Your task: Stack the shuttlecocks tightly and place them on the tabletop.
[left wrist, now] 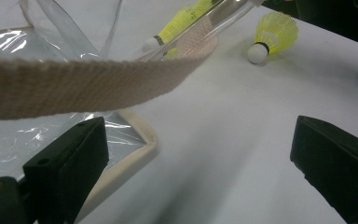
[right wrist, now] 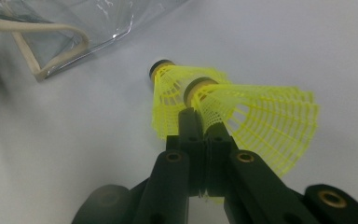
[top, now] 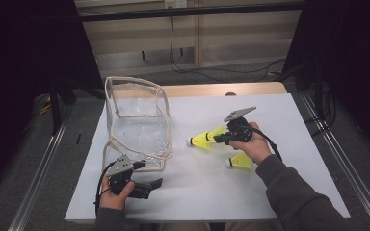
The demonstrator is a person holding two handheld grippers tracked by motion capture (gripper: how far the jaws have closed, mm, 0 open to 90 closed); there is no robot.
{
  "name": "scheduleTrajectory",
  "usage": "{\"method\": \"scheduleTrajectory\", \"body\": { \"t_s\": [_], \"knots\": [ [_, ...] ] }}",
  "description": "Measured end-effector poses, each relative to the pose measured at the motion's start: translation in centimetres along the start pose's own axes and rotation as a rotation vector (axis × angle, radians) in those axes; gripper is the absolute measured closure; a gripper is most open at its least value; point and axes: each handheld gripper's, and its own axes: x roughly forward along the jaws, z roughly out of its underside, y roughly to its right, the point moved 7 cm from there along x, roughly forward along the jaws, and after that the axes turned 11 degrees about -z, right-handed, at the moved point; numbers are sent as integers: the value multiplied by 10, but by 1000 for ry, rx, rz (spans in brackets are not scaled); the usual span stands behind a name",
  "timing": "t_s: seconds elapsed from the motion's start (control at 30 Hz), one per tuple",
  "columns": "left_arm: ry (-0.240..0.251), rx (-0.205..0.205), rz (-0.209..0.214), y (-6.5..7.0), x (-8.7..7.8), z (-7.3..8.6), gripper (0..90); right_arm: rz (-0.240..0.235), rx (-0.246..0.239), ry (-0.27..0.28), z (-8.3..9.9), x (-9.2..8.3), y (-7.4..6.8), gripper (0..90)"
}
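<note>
My right gripper (top: 218,139) is shut on the mesh skirt of a yellow shuttlecock (top: 204,139) in the middle of the white table. In the right gripper view the jaws (right wrist: 204,116) pinch the skirt edge, and two nested shuttlecocks (right wrist: 242,112) show, one cork behind the other. Another yellow shuttlecock (top: 238,162) lies on the table by the right hand, and it also lies far off in the left gripper view as the shuttlecock (left wrist: 272,32). My left gripper (top: 149,185) is open at the front left, its jaws (left wrist: 198,135) wide apart with nothing between them.
A clear plastic bag (top: 137,122) with cream trim stands open at the left of the white table (top: 279,192). Its cream strap (left wrist: 74,84) crosses just ahead of my left jaws. A wooden edge (top: 212,89) runs along the far side.
</note>
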Motion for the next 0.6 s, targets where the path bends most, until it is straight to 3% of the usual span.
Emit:
{"method": "scheduleTrajectory", "body": {
  "t_s": [0.6],
  "knots": [
    [-1, -1, 1, 0, 0, 0, 43, -6, -2, -6, -3, 3, -1, 889]
  ]
}}
